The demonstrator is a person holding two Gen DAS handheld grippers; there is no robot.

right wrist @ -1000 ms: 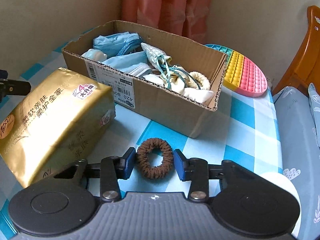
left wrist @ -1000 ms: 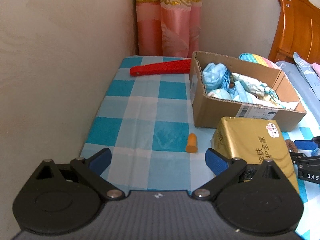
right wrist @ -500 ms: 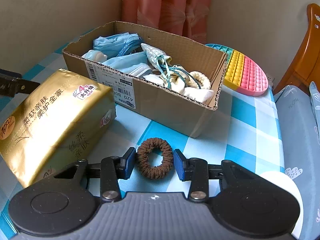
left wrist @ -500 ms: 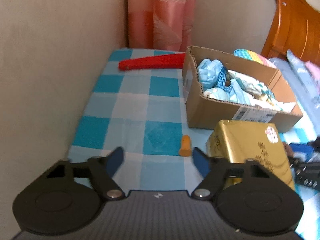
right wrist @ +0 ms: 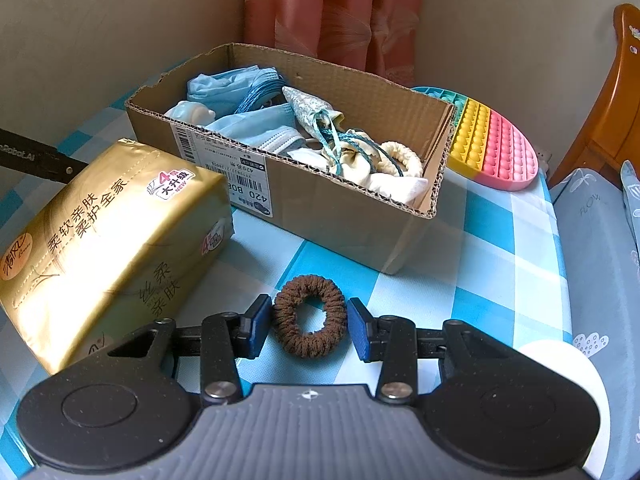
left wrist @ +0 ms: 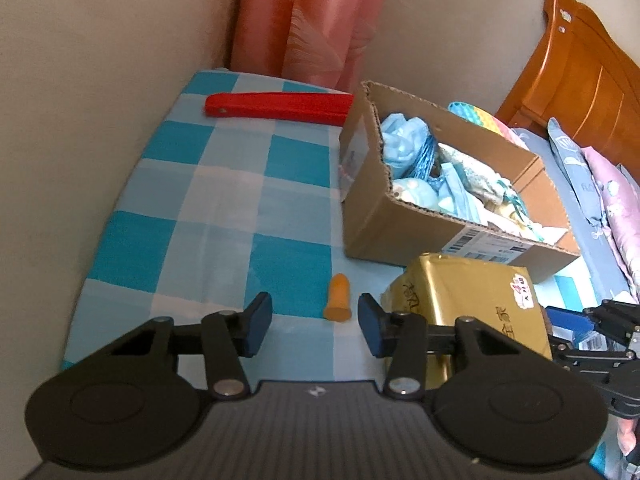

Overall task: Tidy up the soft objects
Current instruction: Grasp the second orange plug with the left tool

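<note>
left gripper (left wrist: 314, 320): jaws are closing, now much narrower than before
orange cone (left wrist: 338, 298): now sitting just ahead, between the jaws, untouched

Glossy gold plastic wraps the tissue pack (right wrist: 108, 236), raw corrugated cardboard forms the box (right wrist: 344, 216), and the brown scrunchie (right wrist: 309, 322) looks ribbed, matt cloth.
</note>
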